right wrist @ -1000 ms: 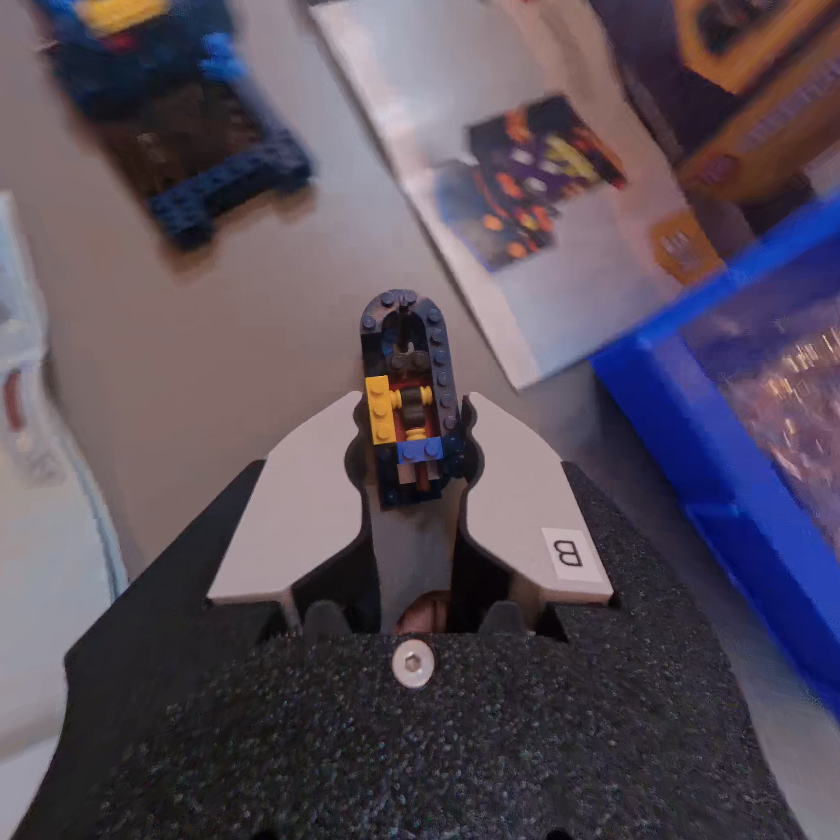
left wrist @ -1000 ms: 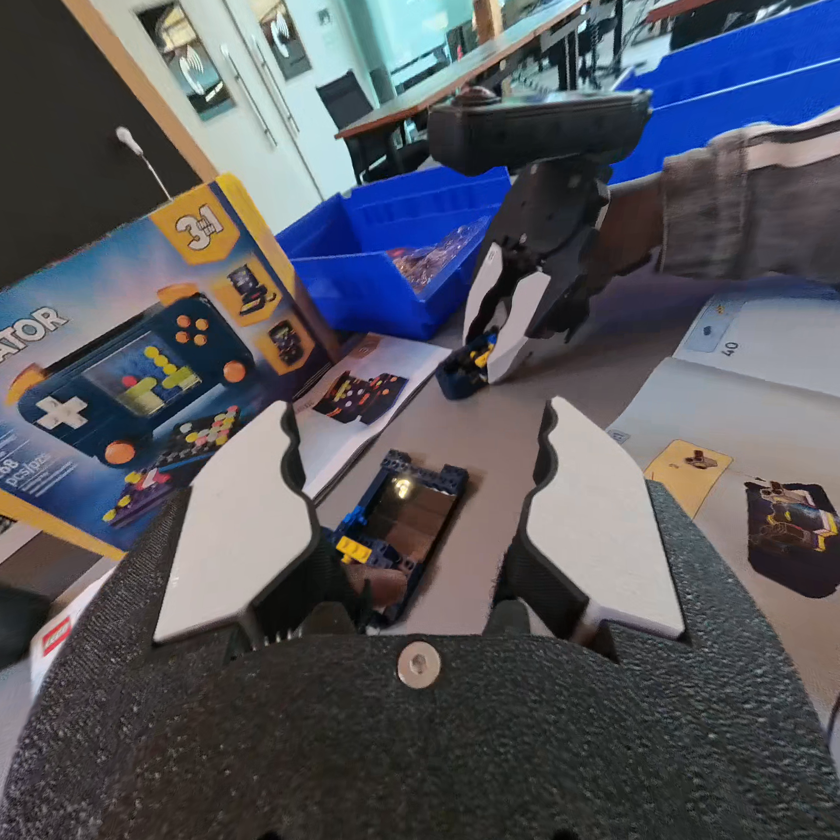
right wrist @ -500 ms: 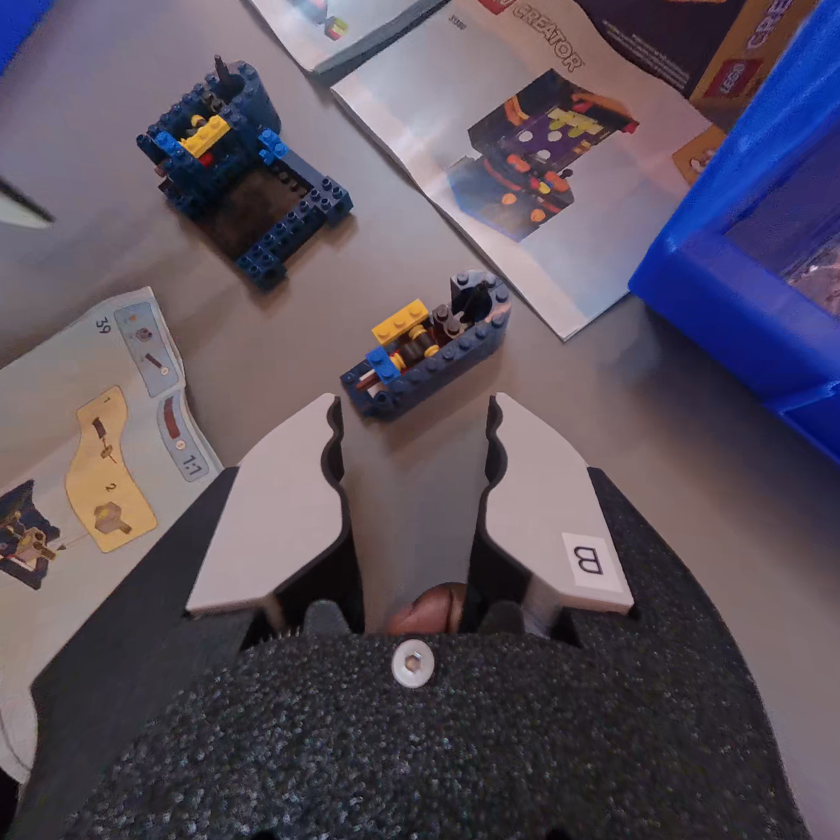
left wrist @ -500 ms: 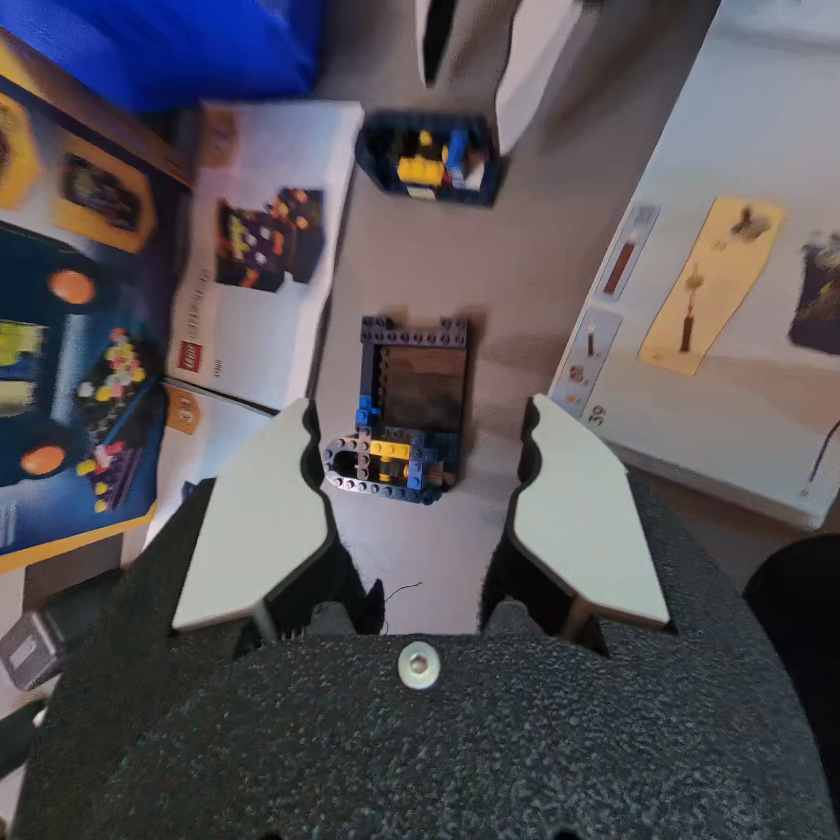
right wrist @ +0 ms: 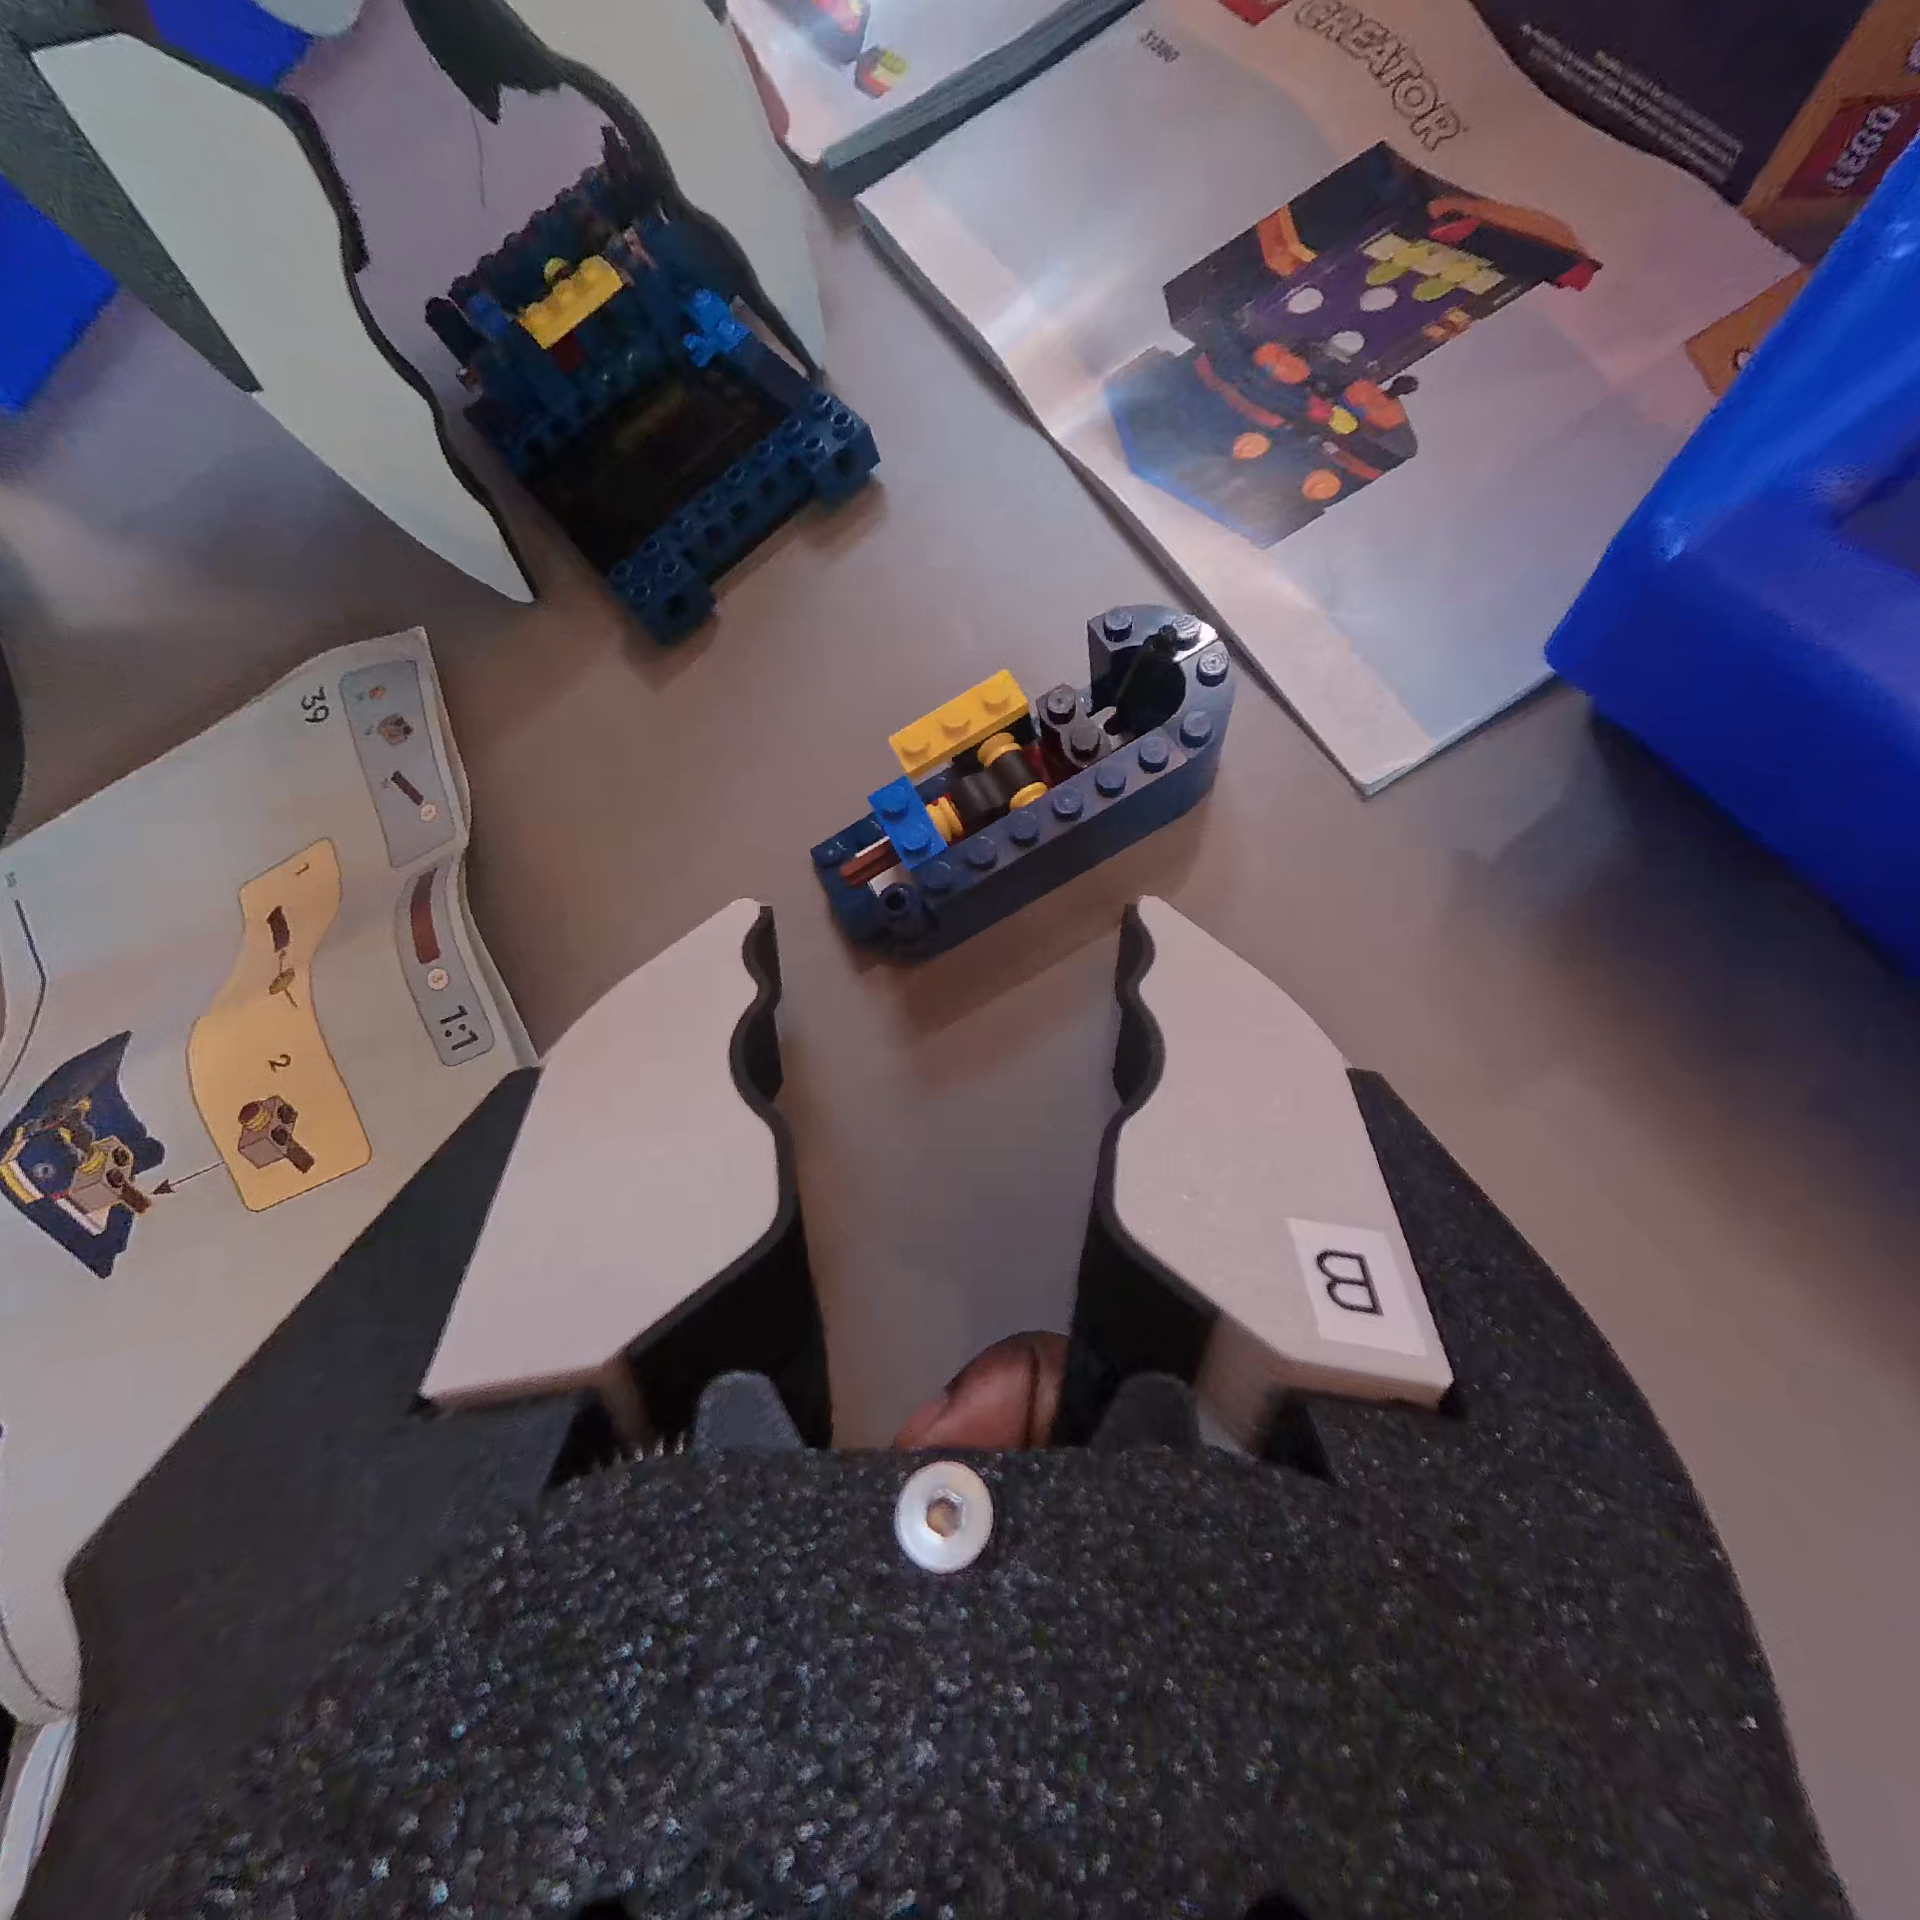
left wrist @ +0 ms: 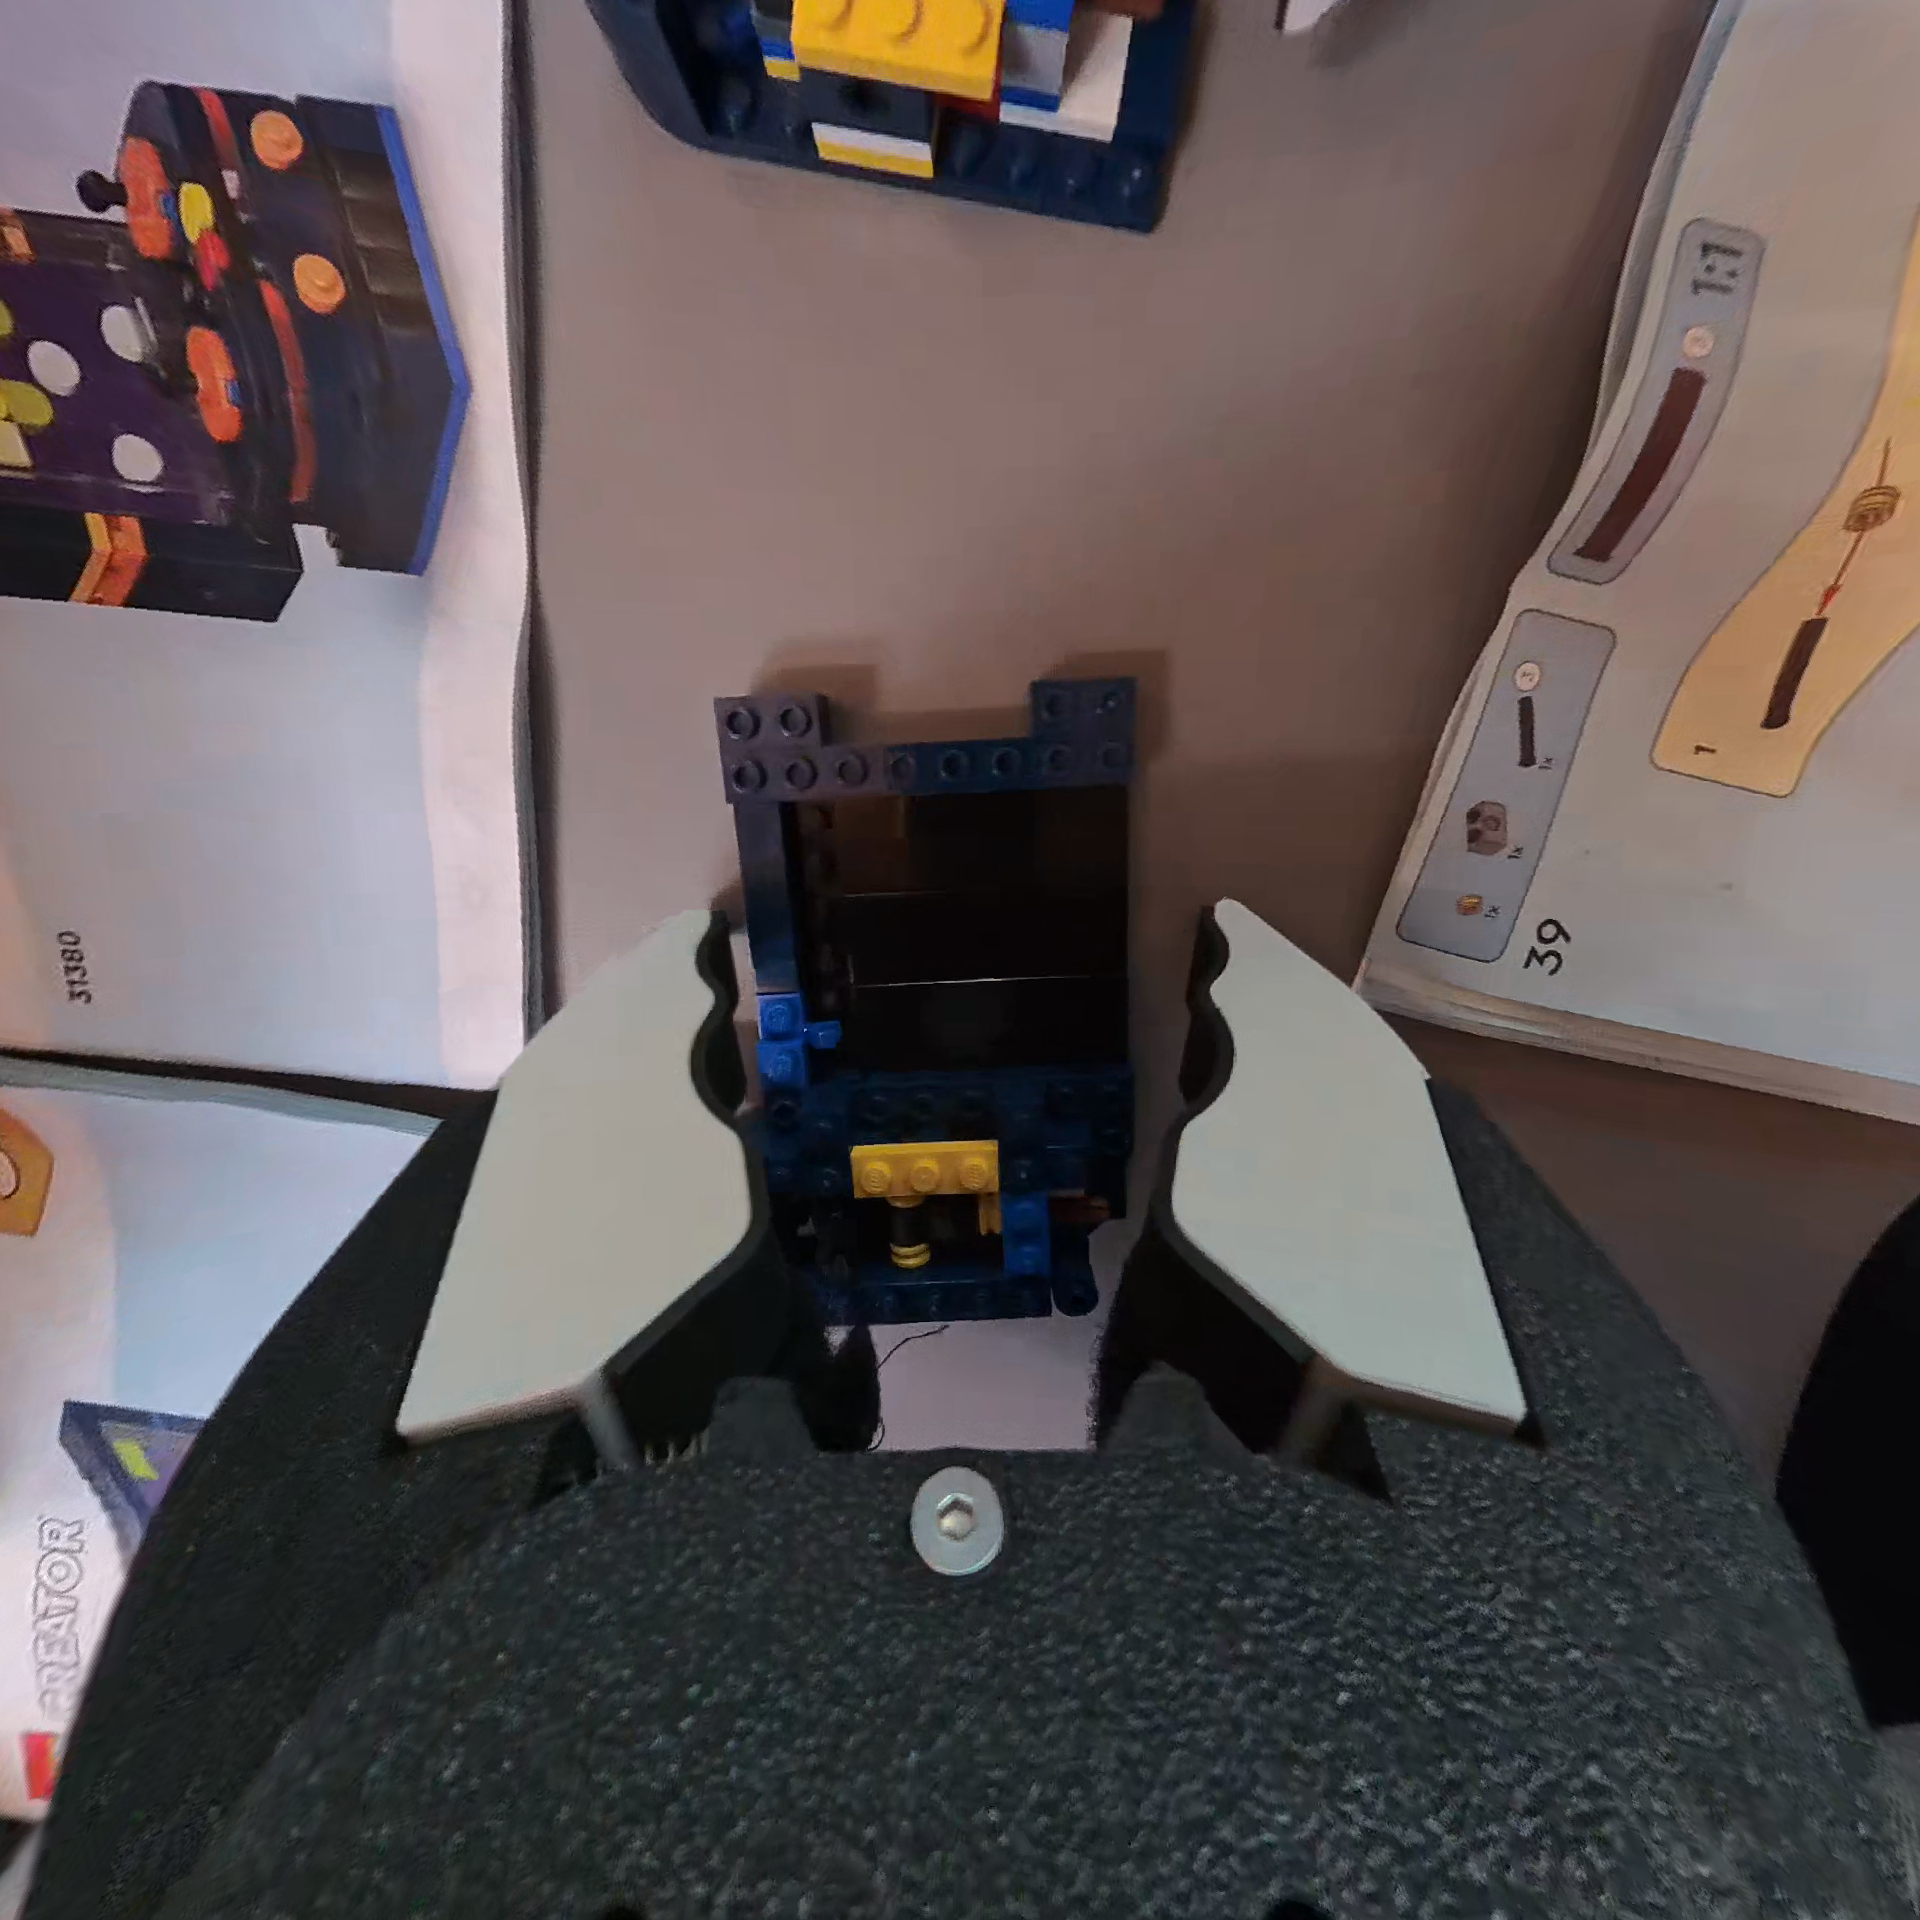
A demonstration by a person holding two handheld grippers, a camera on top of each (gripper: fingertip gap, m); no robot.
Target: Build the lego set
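Two brick builds lie on the grey surface (right wrist: 1299,1039), hemmed by paper and a bin. Farthest left in the right wrist view, an open instruction booklet (right wrist: 208,987) curls up at its page edge. Next comes the left gripper (left wrist: 961,935), its fingers (left wrist: 623,1143) spread wide around the larger dark-blue brick frame (left wrist: 935,769); the left finger sits just beside the frame's wall, possibly brushing it, while the right finger stands clear with a visible gap, so nothing is clamped. The frame looks light and rigid but only press-fitted, so it would likely come apart if squeezed across loose pieces; its long studded side walls look like the soundest places to take hold.

Toward the middle, the right gripper (right wrist: 945,914) hovers with fingers parted and empty, just short of the small curved brick assembly (right wrist: 1029,769), which lies apart from both fingers. Its yellow plate and little axle parts seem fragile; the curved dark-blue wall seems the firmer hold.

Further right lies a closed instruction booklet (right wrist: 1351,416), then the blue bin (right wrist: 1766,623). Open room is a narrow strip between the booklets, widening nearer the right gripper.
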